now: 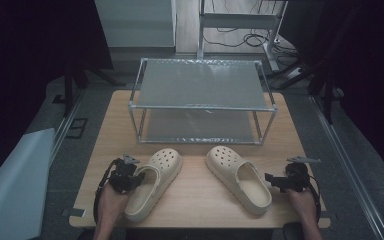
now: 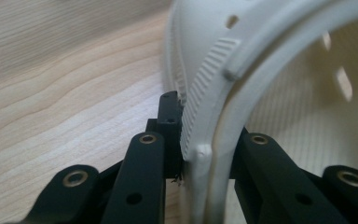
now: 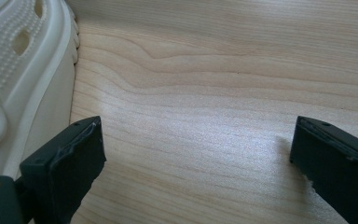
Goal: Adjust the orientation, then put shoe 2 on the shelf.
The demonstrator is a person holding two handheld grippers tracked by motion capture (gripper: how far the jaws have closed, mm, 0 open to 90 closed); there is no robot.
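Left tongs on a clog, right tongs idle

My left gripper (image 1: 139,177) pinches the left clog's (image 1: 156,180) side wall; my right gripper (image 1: 271,180) rests spread wide on the table (image 1: 195,200), right clog (image 1: 237,177) just beside its left jaw.

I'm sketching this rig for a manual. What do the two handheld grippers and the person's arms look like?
Both are black. The left gripper and the right gripper each carry a grey three-cornered plate on top and trail a black cable. Up close, the fingers are flat black bars with metal-ringed pivot holes; the right's end in blocky pads. The forearms are bare, with no sleeves.
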